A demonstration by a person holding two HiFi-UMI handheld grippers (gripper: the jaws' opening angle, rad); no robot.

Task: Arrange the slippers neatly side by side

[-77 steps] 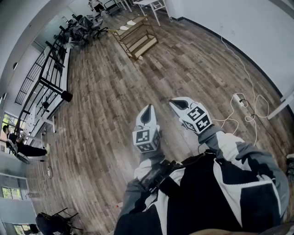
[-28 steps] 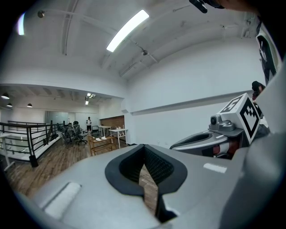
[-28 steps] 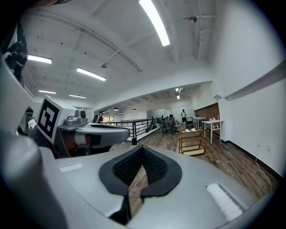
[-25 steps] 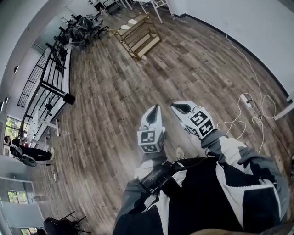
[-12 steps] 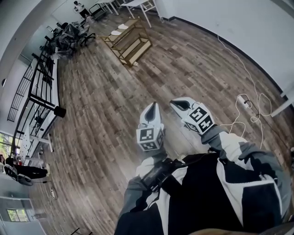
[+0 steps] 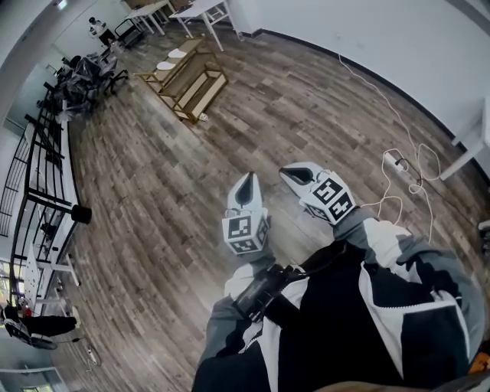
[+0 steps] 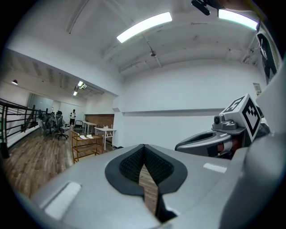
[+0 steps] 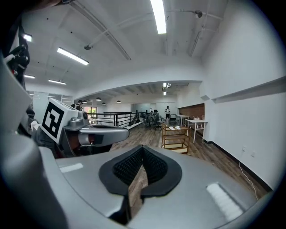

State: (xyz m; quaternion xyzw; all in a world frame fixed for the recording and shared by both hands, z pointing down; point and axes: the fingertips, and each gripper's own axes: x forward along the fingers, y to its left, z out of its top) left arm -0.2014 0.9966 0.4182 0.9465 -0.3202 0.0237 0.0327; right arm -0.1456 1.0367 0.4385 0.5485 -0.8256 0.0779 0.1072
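Observation:
Two pale slippers [image 6: 171,59] lie on the top shelf of a low wooden rack [image 6: 186,79], far off across the wood floor. The rack also shows small in the left gripper view [image 7: 85,146] and in the right gripper view [image 8: 175,138]. My left gripper [image 6: 246,184] and right gripper [image 6: 294,174] are held side by side in front of my body, both shut with nothing between the pads. The left gripper's jaws [image 7: 143,153] meet along one line, and so do the right gripper's [image 8: 142,154]. Each gripper sees the other beside it.
A white cable with a power strip [image 6: 397,161] trails over the floor at the right, along a white wall. White tables [image 6: 200,11] stand behind the rack. Office chairs [image 6: 79,71], a black railing [image 6: 46,164] and a standing person [image 6: 98,29] are at the far left.
The rack has slid left and slightly down in the head view as I walk over the floor. Both grippers stay shut, side by side before my body.

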